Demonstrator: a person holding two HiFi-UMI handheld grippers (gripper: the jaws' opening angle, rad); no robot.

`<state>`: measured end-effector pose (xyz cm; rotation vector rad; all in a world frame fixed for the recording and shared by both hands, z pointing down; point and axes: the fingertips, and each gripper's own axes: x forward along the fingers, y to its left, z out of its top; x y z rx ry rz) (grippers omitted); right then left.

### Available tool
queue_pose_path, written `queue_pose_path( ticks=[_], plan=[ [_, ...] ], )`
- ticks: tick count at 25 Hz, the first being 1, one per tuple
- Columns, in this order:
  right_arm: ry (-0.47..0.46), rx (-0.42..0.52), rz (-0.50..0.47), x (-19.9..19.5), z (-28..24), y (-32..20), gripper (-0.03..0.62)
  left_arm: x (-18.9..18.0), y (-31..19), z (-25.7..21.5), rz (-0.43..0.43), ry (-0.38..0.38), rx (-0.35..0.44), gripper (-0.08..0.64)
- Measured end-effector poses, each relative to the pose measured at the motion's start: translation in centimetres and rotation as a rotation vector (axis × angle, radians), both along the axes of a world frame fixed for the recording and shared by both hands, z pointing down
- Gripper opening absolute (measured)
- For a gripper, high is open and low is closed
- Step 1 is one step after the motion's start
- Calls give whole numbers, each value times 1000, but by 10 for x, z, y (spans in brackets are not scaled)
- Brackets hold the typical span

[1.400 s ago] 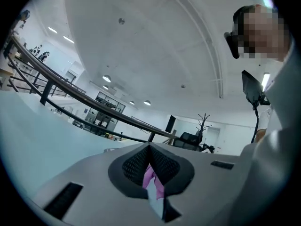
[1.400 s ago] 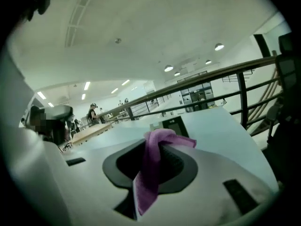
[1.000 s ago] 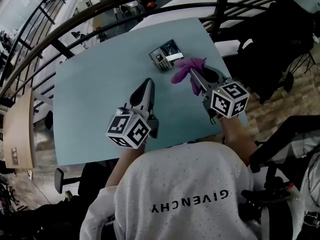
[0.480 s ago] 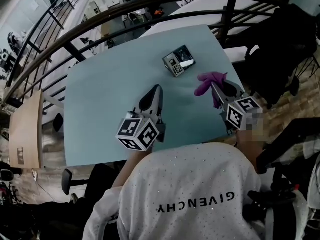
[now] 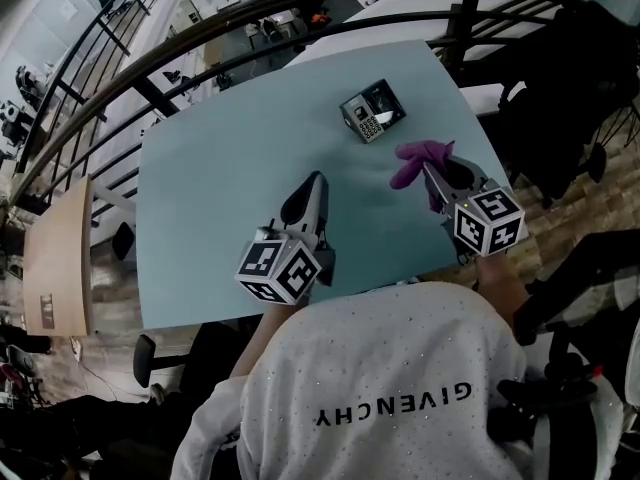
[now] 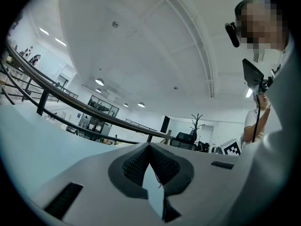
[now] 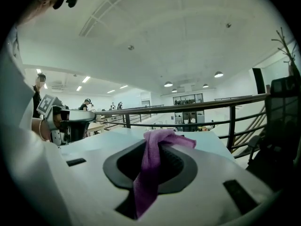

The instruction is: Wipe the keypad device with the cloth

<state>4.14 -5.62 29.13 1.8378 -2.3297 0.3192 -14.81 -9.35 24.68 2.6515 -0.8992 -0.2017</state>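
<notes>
The keypad device (image 5: 372, 112), grey with a dark screen, lies at the far right part of the pale blue table (image 5: 220, 158). My right gripper (image 5: 424, 168) is shut on a purple cloth (image 5: 412, 162), held near the table's right edge, short of the device and apart from it. In the right gripper view the cloth (image 7: 153, 166) hangs from between the closed jaws (image 7: 160, 142). My left gripper (image 5: 308, 190) rests over the table's middle, shut with nothing in it; its pads (image 6: 149, 160) meet at the tip.
A dark curved railing (image 5: 200, 38) runs just beyond the table's far edge. A black office chair (image 5: 570, 78) stands to the right. The person's white sweater (image 5: 390, 388) fills the bottom of the head view.
The right gripper has drawn the cloth back from the keypad device toward the table's right edge. The head camera has shifted. The left gripper has stayed put.
</notes>
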Motion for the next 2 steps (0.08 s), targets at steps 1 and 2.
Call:
queue_pose_path(
  ticks=[1,2],
  plan=[
    [-2,-3,-3,-4,3,-1,64,-3,-1,1,-2,1,1,0],
    [-3,-7,-7,-8,5,-3,64,-7,-2,2,-4,1,2,0]
  ],
)
